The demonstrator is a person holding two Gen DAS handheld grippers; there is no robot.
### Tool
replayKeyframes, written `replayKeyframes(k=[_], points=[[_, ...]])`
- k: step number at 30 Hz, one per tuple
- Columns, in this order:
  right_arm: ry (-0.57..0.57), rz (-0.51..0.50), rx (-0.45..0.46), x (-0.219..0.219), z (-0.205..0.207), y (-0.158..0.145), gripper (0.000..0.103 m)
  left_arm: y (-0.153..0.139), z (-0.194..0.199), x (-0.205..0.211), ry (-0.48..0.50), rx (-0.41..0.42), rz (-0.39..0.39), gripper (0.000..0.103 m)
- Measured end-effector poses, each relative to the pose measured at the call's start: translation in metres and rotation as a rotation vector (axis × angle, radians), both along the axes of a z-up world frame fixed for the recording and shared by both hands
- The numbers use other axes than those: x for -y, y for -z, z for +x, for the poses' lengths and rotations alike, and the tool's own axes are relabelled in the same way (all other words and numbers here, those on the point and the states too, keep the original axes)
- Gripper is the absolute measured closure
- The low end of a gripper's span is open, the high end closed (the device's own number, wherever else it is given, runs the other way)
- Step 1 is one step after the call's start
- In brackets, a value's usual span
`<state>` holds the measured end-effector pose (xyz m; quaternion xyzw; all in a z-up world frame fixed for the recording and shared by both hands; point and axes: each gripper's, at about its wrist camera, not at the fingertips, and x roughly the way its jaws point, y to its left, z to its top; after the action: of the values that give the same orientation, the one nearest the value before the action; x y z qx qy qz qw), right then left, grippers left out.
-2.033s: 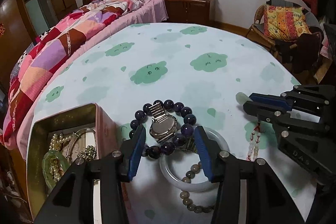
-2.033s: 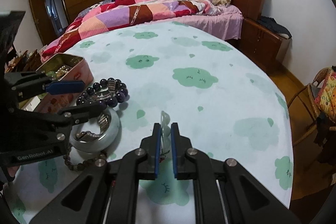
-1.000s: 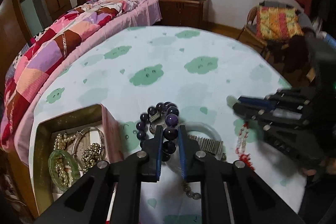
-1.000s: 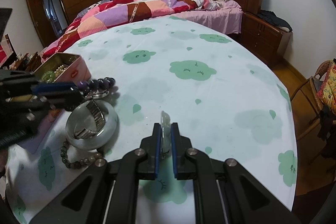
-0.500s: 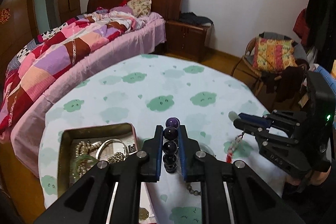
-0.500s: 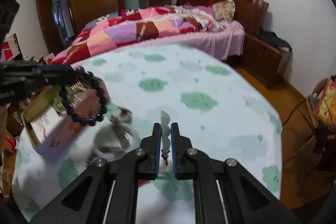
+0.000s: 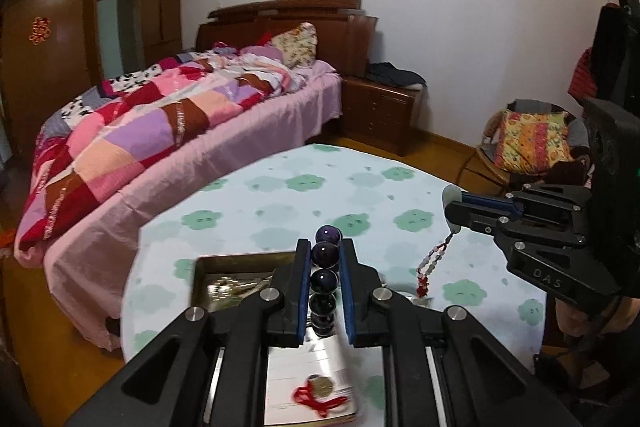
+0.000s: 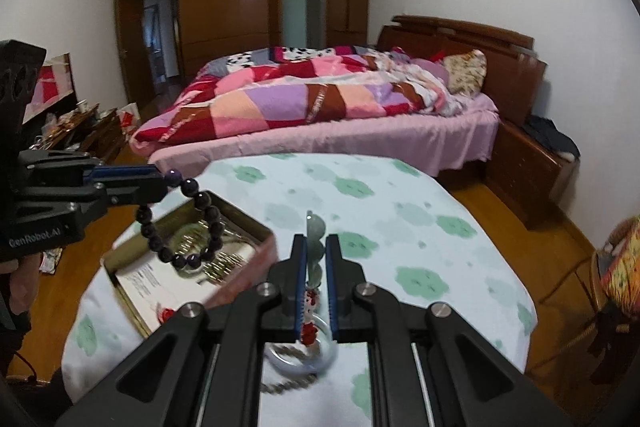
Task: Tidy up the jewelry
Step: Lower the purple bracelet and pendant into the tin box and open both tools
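My left gripper (image 7: 325,251) is shut on a dark purple bead bracelet (image 7: 323,279) and holds it high above the table; in the right wrist view the bracelet (image 8: 180,223) hangs from the left gripper (image 8: 160,183) over the open gold tin (image 8: 244,227). My right gripper (image 8: 314,247) is shut on a pale green jade pendant (image 8: 314,231) with a red beaded tassel (image 8: 309,327); the tassel (image 7: 430,267) dangles from the right gripper (image 7: 452,207) in the left wrist view. The tin (image 7: 208,267) holds several gold pieces.
A white jade bangle (image 8: 304,363) and a grey bead string (image 8: 288,385) lie on the round table with a green-cloud cloth (image 8: 400,227). The tin's lid (image 7: 312,399) lies below my left gripper. A bed (image 7: 160,131) stands beyond the table.
Both grippers have risen well above the table with their pieces. The purple bracelet has come off the table and now hangs over the tin.
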<state>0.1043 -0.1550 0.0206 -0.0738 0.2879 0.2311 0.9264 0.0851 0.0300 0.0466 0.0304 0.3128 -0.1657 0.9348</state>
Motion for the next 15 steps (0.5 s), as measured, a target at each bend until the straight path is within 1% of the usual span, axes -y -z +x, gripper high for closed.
replayKeyframes(k=[7, 15], points=[[-0.088, -0.017, 0.029, -0.047, -0.001, -0.012, 0.092, 0.007, 0.002, -0.038, -0.077, -0.009, -0.034, 0.090], [-0.163, -0.044, 0.039, -0.090, -0.002, -0.013, 0.092, 0.024, 0.000, -0.064, -0.122, -0.027, -0.053, 0.090]])
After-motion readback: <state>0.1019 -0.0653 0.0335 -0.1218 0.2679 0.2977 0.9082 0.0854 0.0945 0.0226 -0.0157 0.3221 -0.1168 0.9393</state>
